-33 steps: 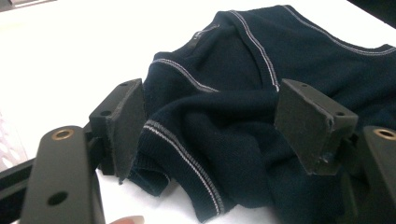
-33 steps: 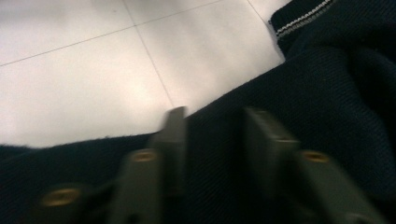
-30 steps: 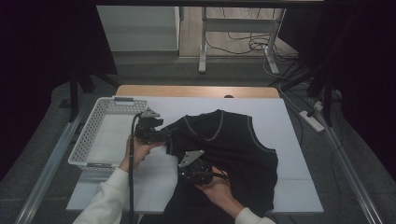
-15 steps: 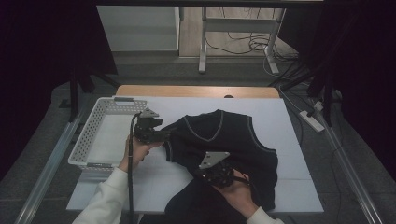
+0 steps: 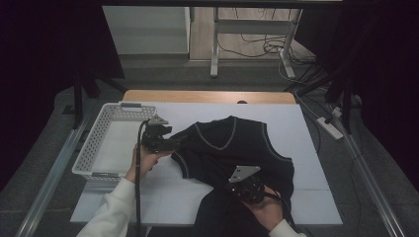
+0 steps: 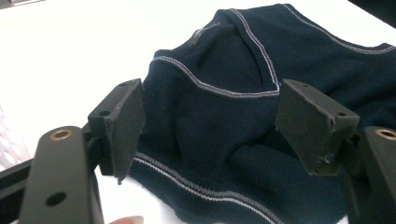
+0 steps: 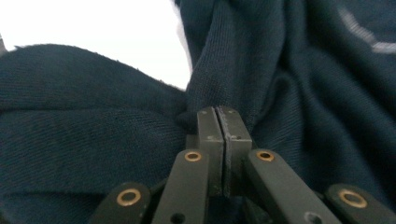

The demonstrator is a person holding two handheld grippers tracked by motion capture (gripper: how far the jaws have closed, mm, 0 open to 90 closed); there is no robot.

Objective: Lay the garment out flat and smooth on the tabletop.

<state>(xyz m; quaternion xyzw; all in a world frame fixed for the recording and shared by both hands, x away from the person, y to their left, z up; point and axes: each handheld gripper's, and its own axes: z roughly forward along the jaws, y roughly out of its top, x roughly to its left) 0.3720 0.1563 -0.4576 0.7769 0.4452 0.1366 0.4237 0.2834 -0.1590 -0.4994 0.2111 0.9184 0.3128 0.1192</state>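
A navy sleeveless sweater (image 5: 232, 148) with pale trim at the V-neck and armholes lies on the white table top (image 5: 306, 128), its lower part bunched toward the near edge. My left gripper (image 5: 174, 144) is at the sweater's left shoulder. It stands open (image 6: 210, 112), with the trimmed armhole edge (image 6: 196, 182) lying between and just beyond its jaws. My right gripper (image 5: 233, 186) is low on the sweater, near the front edge. It is shut (image 7: 217, 114) on a pinched fold of the navy knit (image 7: 93, 130).
A white perforated basket (image 5: 91, 143) stands at the table's left side, just left of my left hand. Bare white table shows to the right of the sweater and behind it. Cables and table legs lie on the floor beyond the far edge.
My right gripper has moved to the right along the near side, dragging the sweater's lower fabric with it. The left gripper has stayed at the shoulder.
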